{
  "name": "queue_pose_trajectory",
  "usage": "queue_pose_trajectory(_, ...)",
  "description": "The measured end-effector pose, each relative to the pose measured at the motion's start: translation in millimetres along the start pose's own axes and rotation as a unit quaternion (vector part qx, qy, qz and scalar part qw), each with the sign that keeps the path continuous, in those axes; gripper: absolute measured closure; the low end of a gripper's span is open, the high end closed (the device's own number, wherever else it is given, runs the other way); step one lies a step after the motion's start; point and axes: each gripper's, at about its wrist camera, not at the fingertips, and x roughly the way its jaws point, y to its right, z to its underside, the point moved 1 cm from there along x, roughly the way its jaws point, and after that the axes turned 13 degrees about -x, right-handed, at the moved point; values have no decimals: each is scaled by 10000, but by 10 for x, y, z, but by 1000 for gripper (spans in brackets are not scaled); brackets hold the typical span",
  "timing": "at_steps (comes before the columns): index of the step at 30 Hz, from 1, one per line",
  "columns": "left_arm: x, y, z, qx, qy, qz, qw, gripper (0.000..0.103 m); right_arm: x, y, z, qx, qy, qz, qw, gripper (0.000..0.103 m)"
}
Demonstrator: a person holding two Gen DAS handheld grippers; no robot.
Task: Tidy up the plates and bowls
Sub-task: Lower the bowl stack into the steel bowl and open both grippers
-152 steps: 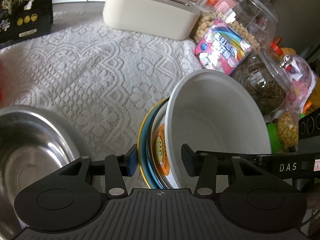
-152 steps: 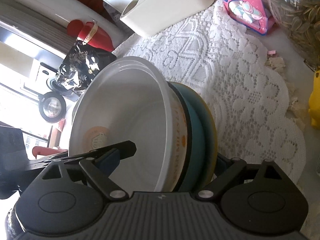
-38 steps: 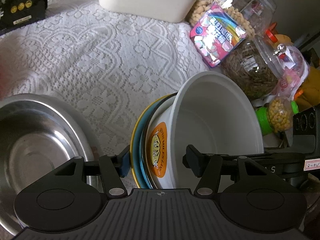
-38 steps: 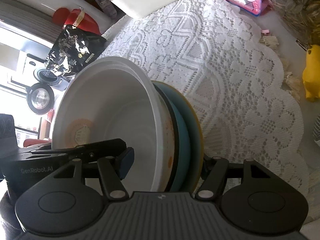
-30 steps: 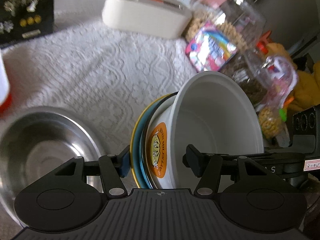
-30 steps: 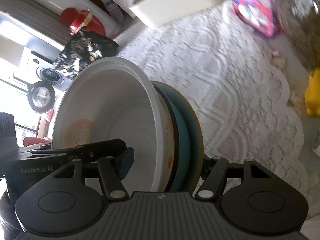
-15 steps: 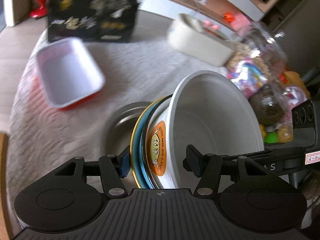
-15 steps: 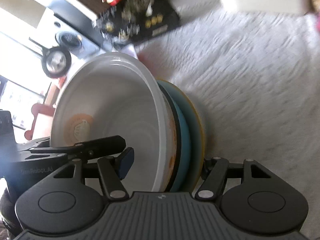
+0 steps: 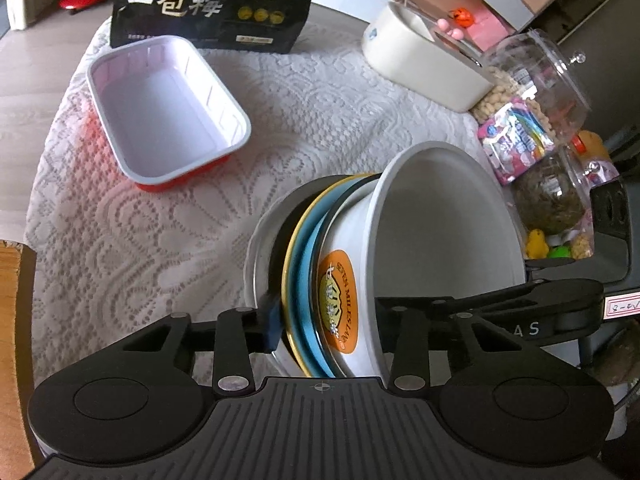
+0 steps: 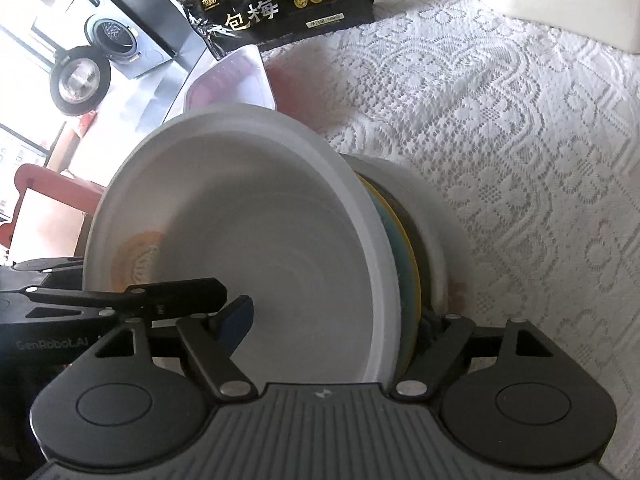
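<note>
White lace tablecloth [image 9: 132, 240] is covering table | black bag [image 9: 212, 0] reading "一包梅" | left gripper [image 9: 324, 320] and right gripper [image 10: 336, 320] are both clamping stack: white bowl [image 9: 440, 232] with orange label, teal plate [image 9: 306, 280], held on edge, mouth facing sideways, over steel bowl [image 9: 260, 256].

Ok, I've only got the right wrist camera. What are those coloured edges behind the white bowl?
Observer: A blue plate with a yellow rim, nested under the white bowl. A steel bowl shows just beyond them.
Operator: Where's the left gripper's outer finger?
Observer: The left gripper has that pad against the plate's back, with its other finger inside the white bowl.
Operator: Is the tray behind it free?
Observer: Yes, the red-and-white tray holds nothing.
</note>
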Motion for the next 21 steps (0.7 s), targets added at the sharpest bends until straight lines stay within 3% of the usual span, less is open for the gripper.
queue_pose_trajectory(12, 15, -18, 8, -31, -39, -7, 10000, 68, -32, 4, 10, 89, -47, 128, 9999, 22)
queue_pose_trajectory(21, -99, 25, 2, 88, 116, -131, 9998, 65, -203, -29, -15, -132, 153, 370, 9991, 18)
